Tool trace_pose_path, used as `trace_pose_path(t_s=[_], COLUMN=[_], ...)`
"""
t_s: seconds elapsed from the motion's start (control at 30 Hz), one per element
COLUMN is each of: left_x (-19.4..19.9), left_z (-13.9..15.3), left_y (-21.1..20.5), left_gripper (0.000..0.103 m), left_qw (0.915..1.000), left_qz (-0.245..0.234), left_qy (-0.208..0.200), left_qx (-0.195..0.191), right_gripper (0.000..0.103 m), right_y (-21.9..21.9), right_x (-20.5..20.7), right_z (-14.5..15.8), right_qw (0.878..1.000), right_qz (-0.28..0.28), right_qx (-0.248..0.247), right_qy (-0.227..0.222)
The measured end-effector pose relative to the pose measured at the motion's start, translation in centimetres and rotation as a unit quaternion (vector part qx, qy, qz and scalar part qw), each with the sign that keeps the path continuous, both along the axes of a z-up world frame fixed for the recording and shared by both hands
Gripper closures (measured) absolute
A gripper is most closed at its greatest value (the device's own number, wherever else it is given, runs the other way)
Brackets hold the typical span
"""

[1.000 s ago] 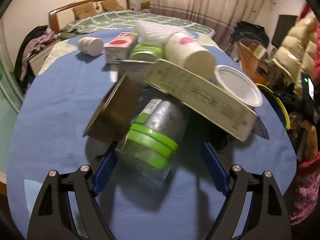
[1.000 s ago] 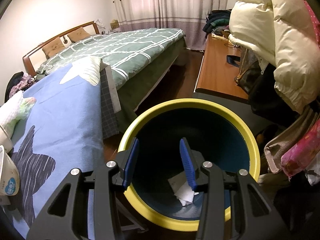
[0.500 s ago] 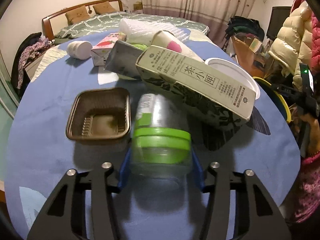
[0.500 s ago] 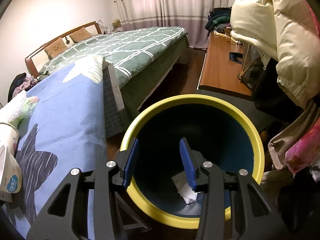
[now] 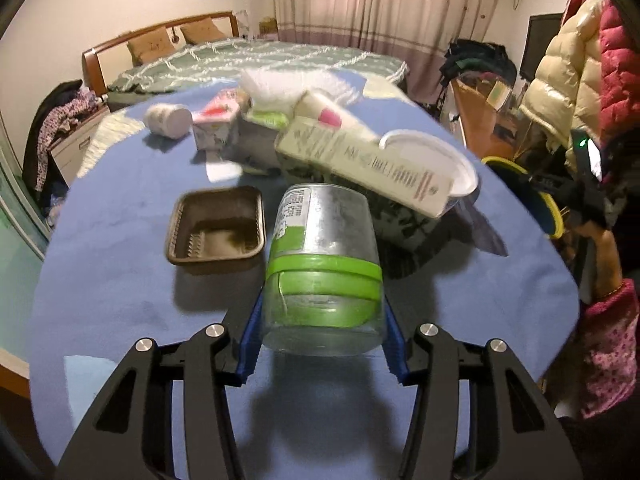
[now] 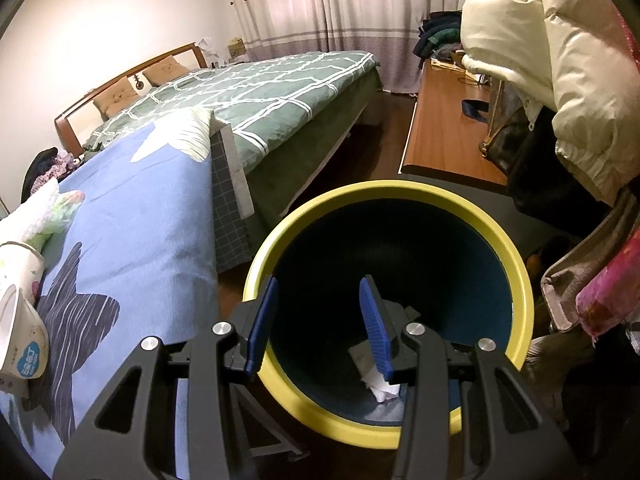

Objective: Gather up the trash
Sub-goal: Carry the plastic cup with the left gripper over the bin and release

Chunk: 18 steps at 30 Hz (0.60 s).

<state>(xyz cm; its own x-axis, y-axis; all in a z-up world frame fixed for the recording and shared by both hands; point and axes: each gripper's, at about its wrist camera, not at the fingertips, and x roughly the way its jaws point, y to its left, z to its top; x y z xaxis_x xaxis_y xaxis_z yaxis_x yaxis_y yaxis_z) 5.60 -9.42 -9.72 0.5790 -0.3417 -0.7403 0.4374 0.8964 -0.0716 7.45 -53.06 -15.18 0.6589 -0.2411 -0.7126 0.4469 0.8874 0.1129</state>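
Observation:
My left gripper (image 5: 322,340) is shut on a clear plastic jar with a green lid (image 5: 324,264), held a little above the blue tablecloth (image 5: 120,280). Behind the jar lie a brown plastic tray (image 5: 218,226), a long pale carton (image 5: 360,164), a white bowl (image 5: 432,160), a paper cup (image 5: 168,120) and a pink carton (image 5: 216,124). My right gripper (image 6: 320,320) stands open with nothing between its fingers, over the mouth of a yellow-rimmed dark bin (image 6: 400,194). Crumpled white paper (image 6: 384,388) lies at the bin's bottom.
The bin (image 5: 548,204) stands off the table's right edge, next to a person's sleeve (image 5: 608,344). A green bed (image 6: 260,92) lies beyond the table, a wooden desk (image 6: 444,132) to its right. Puffy jackets (image 6: 540,60) hang close above the bin. White cups (image 6: 20,340) sit on the cloth.
My left gripper closed on the green-lidded jar and raised it off the cloth. The brown tray dropped flat and the long carton shifted. The right gripper stayed over the bin.

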Motion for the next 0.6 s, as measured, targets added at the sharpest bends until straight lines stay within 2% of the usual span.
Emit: trace_pose_path(t_s=[0.17,0.27,0.47,0.6], left_x=[-1.3,-1.6,-0.6,0.6], left_z=[3.5,5.5,7.4,7.3], left_y=[-0.1,-1.6,-8.2,-14.1], left_gripper=[0.053,0.053,0.053,0.053], left_qw=[0.9993,0.9981,0.9934,0.9883], left_qz=[-0.003,-0.019,-0.084,-0.135], left_qy=[-0.032,-0.05,-0.058,-0.04], left_qx=[-0.021,-0.032,-0.052,-0.059], right_gripper=[0.062,0.062,0.062,0.061], right_y=[-0.1,-0.2,-1.0,-2.1], right_x=[-1.0,-1.7,-3.8,-5.6], right_z=[0.0,0.2,1.3,2.1], right_qw=[1.0,1.0,0.999,0.998], right_qz=[-0.005,-0.008,-0.024,-0.043], right_qx=[0.003,0.004,-0.005,-0.012], right_qy=[-0.007,-0.012,-0.025,-0.034])
